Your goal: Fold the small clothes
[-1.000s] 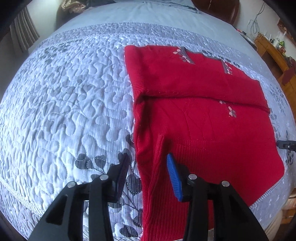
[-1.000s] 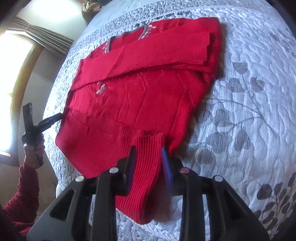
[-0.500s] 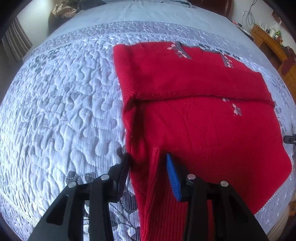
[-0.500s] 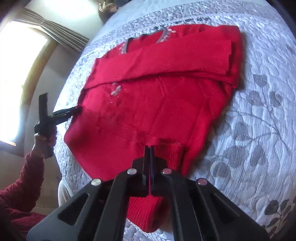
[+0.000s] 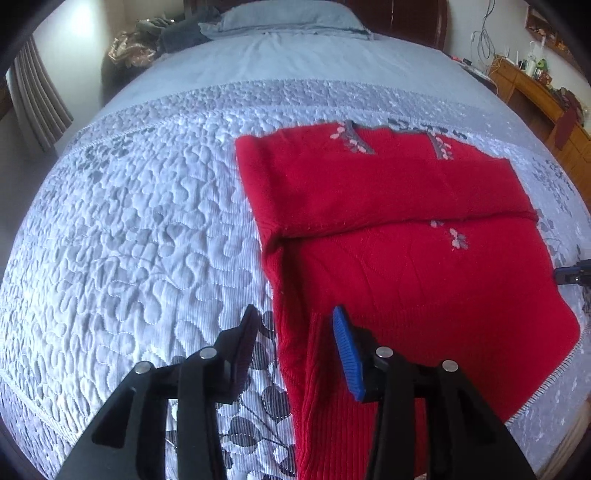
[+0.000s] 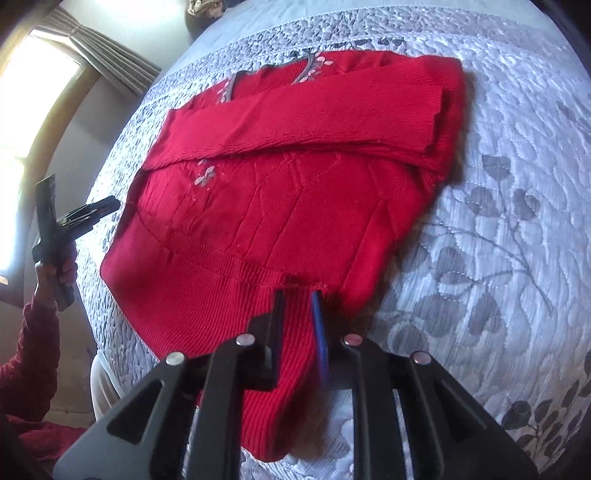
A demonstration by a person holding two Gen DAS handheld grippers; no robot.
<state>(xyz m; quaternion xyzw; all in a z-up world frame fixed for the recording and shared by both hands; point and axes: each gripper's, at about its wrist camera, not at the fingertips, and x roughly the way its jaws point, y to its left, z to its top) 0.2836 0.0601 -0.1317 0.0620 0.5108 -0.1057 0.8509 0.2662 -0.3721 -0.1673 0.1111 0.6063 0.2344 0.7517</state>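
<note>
A red knit sweater (image 5: 406, 236) with small pink flower trim lies flat on the quilted bed, both sleeves folded across the chest. My left gripper (image 5: 295, 325) is open, its fingers straddling the sweater's left hem edge, holding nothing. In the right wrist view the sweater (image 6: 295, 184) fills the middle. My right gripper (image 6: 297, 310) is partly open with the ribbed hem corner between its fingers, the cloth not pinched. The left gripper (image 6: 74, 218) also shows at the sweater's far side in the right wrist view.
The grey-white quilted bedspread (image 5: 129, 240) with leaf patterns covers the bed. A pillow (image 5: 288, 18) and headboard are at the far end. A wooden dresser (image 5: 535, 85) with clutter stands far right. A bright window with curtains (image 6: 44, 92) is at left.
My right gripper closed on the hem half a second ago and has now opened partway. The left gripper has pulled back slightly, still open at the hem edge.
</note>
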